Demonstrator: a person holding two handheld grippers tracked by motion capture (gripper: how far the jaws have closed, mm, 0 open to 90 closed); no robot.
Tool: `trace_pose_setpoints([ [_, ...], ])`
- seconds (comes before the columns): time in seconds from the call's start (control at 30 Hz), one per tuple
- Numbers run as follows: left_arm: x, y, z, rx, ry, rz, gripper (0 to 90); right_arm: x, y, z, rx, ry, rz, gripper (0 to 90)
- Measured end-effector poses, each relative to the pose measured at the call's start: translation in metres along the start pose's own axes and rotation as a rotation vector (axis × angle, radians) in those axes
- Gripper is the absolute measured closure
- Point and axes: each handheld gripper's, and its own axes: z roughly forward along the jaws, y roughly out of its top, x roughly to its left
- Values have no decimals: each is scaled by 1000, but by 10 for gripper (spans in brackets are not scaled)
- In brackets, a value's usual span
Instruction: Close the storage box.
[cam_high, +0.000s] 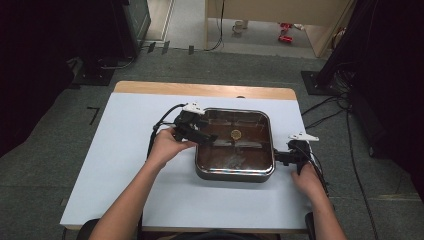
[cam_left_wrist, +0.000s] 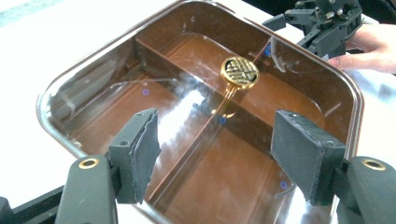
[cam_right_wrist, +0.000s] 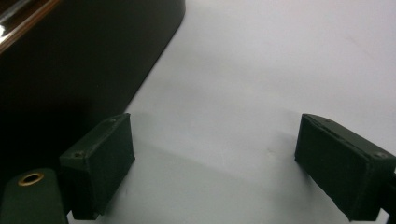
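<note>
Here, both the left claw (cam_left_wrist: 215, 158) and right claw (cam_right_wrist: 210, 168) open beside an unlabelled glass-lidded pan (cam_high: 235, 172).

Brown inside the pan (cam_high: 234, 150), glossy, with a silver rim and a dark outer wall. Gold on the knob (cam_left_wrist: 239, 72), cut with a chevron pattern on black. White over the bench (cam_high: 130, 165), with a bare wood strip at the far edge. Black on both grippers (cam_high: 196, 131) (cam_high: 290, 156), dark grey at the fingers (cam_left_wrist: 140, 149), brass at the rivets. Grey across the floor (cam_high: 45, 150).
</note>
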Motion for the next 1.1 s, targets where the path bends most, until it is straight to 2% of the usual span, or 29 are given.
trace_pose_setpoints([
  [0.2,2,-16,-12,-24,8,-38,324,0,0,0,0,0,2,112],
  [0.57,5,-45,-25,-19,33,-93,323,0,0,0,0,0,1,112],
  [0.7,8,-54,-31,-33,47,-115,323,0,0,0,0,0,1,113],
  [0.97,10,-82,-41,-61,111,-129,323,0,0,0,0,0,2,112],
  [1.07,13,-95,-40,-35,110,-154,328,0,0,0,0,0,2,112],
  [1.1,12,-98,-39,-28,124,-162,329,0,0,0,0,0,2,113],
])
